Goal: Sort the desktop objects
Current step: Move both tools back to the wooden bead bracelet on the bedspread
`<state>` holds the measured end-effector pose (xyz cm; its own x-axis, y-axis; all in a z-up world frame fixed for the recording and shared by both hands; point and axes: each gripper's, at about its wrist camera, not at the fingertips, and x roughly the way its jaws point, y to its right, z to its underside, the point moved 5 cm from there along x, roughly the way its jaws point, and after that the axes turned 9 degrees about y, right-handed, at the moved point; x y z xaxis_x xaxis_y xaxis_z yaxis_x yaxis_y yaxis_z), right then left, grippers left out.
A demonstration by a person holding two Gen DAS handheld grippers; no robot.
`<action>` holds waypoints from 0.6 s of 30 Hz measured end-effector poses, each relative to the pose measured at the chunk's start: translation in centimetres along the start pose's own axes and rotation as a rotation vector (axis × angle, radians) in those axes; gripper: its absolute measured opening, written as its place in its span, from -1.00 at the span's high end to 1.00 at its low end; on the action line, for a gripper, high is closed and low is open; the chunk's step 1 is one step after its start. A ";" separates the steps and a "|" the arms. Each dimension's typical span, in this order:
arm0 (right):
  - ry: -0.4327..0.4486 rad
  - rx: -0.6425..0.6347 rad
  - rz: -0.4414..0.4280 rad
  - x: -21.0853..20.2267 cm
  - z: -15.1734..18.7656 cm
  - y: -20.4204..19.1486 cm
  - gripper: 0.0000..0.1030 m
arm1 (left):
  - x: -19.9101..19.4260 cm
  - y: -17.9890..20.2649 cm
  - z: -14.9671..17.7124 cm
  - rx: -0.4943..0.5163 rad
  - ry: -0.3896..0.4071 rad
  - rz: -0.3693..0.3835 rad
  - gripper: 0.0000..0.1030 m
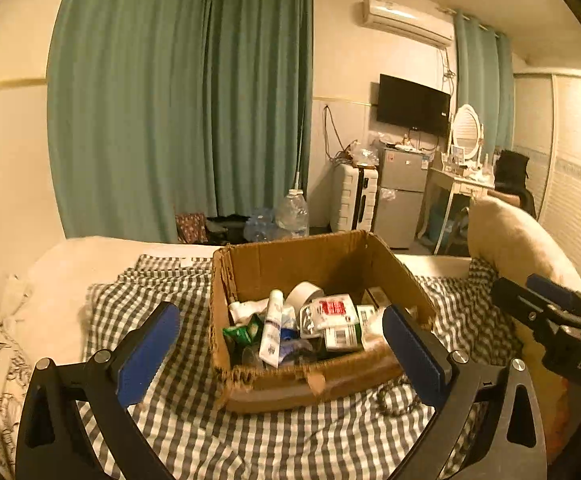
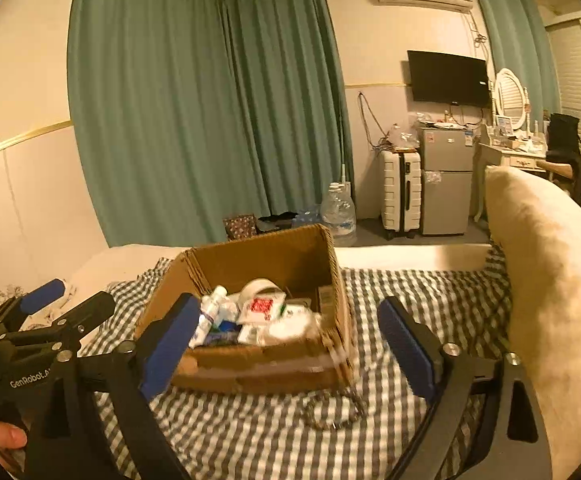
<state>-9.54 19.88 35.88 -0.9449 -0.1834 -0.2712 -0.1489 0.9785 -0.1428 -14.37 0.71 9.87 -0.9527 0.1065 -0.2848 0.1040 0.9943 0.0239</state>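
Note:
An open cardboard box (image 1: 290, 264) sits on a checked blanket (image 1: 218, 440) on a bed. It holds a white tube (image 1: 272, 332), a tape roll (image 1: 304, 292), a red-and-white packet (image 1: 332, 308), blister packs and small cartons. My left gripper (image 1: 282, 344) is open, its blue pads apart on either side of the box's near wall, nothing between them. In the right wrist view the box (image 2: 266, 256) lies ahead and left, and my right gripper (image 2: 288, 344) is open and empty. A dark beaded loop (image 2: 334, 408) lies on the blanket in front of the box.
A large cream pillow (image 2: 550, 280) stands at the right edge of the bed. The left gripper (image 2: 82, 294) shows at the left of the right wrist view, with a fingertip of a hand (image 2: 8, 436) below it. Beyond the bed are green curtains, a water jug (image 1: 292, 212), a suitcase and a small fridge.

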 end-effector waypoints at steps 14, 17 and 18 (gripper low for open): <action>-0.221 0.016 0.075 2.4 14.0 3.6 -0.99 | 2.8 -0.3 13.7 -0.086 -0.197 -0.068 -1.00; -0.270 0.009 0.078 4.3 15.6 3.7 -0.99 | 3.9 -0.3 15.2 -0.088 -0.232 -0.070 -1.00; -0.283 0.000 0.084 5.2 16.0 3.7 -0.99 | 4.5 -0.4 15.7 -0.097 -0.243 -0.070 -1.00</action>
<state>-10.34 21.00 18.75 -0.8351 -0.1208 -0.5367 -0.0734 0.9913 -0.1090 -14.17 0.71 -6.46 -0.8587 0.0448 -0.5106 0.0016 0.9964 0.0848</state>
